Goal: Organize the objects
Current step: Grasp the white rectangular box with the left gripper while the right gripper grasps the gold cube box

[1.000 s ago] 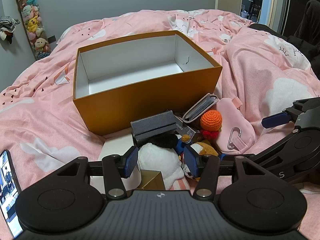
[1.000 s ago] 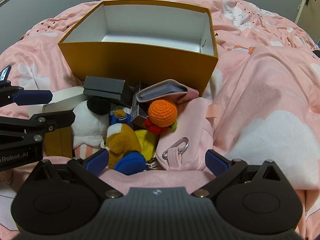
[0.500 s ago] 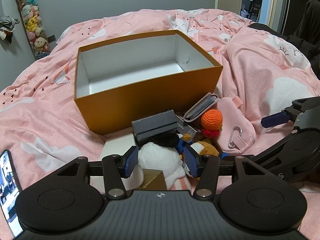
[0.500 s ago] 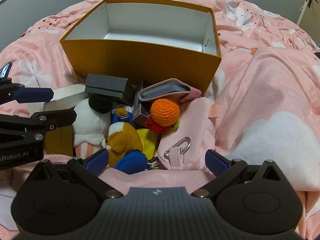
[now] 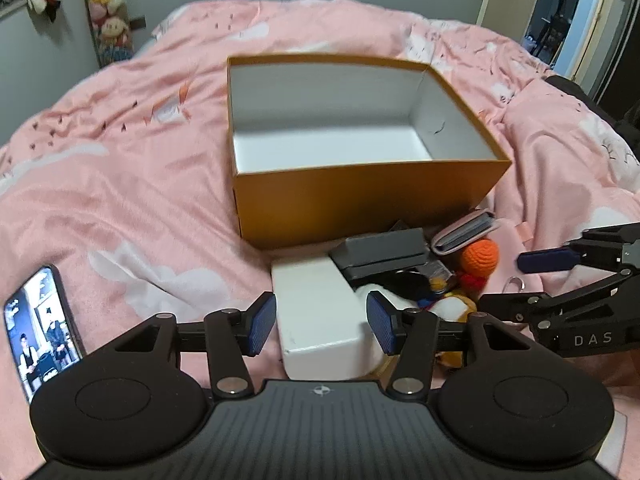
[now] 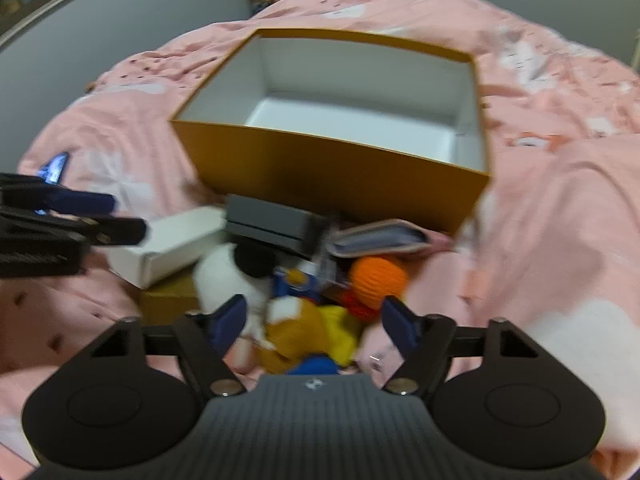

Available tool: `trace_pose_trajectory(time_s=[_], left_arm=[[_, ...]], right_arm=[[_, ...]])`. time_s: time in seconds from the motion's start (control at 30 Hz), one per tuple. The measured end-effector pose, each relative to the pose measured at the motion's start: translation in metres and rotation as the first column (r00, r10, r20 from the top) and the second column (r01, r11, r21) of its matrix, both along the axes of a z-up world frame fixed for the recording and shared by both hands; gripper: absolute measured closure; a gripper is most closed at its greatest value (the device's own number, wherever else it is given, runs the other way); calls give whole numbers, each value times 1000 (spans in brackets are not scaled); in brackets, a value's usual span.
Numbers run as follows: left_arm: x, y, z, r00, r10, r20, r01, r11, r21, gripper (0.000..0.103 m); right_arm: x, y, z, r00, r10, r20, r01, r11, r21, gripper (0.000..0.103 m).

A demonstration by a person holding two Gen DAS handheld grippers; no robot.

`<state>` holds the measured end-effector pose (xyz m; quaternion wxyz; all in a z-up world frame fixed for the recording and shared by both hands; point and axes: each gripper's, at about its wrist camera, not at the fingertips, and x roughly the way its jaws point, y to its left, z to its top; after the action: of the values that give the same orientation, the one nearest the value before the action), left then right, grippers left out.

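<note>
both hand-held grippers have shifted since a second ago: the left hand-held gripper [image 5: 321,328], spread, now frames the white box [image 5: 320,312]; the right hand-held gripper [image 6: 314,324], narrower but parted, hangs over the toys [image 6: 304,320]. likely first picks. orange box [image 5: 360,204] empty on the pink bed [image 5: 120,184]; phone [image 5: 40,332] nearby.

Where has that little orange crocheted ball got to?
In the left wrist view the orange ball lies on the bed right of centre, in the pile before the big orange box, just below the pink card wallet.
</note>
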<state>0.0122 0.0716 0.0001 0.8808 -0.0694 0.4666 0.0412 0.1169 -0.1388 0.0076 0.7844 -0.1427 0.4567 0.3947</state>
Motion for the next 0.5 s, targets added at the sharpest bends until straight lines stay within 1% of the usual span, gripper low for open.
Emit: trace_pose_trajectory(time_s=[0.1, 0.17, 0.23, 0.3, 0.43, 0.5], left_arm=[[11, 11, -6, 999, 5, -47, -8, 998, -56, 39], [18, 15, -11, 997, 0, -75, -6, 996, -84, 36], [26, 15, -18, 993, 9, -115, -19, 996, -88, 36], [32, 18, -24, 990, 23, -139, -38, 994, -102, 36], [45, 23, -30, 981, 31, -191, -58, 989, -138, 34], [54, 23, -32, 977, 20, -212, -49, 990, -131, 34]], right_arm=[[8, 18, -4, 998, 31, -63, -30, 999, 12, 44], [10, 32, -8, 994, 62, -87, -60, 998, 16, 44], [8, 43, -11, 993, 90, -82, -90, 996, 6, 48], [7, 53, -14, 991, 117, -69, -118, 993, -10, 54], [11, 63, -23, 988, 137, -74, -140, 990, -28, 58], [15, 66, -27, 987, 136, -86, -139, 990, -35, 63]])
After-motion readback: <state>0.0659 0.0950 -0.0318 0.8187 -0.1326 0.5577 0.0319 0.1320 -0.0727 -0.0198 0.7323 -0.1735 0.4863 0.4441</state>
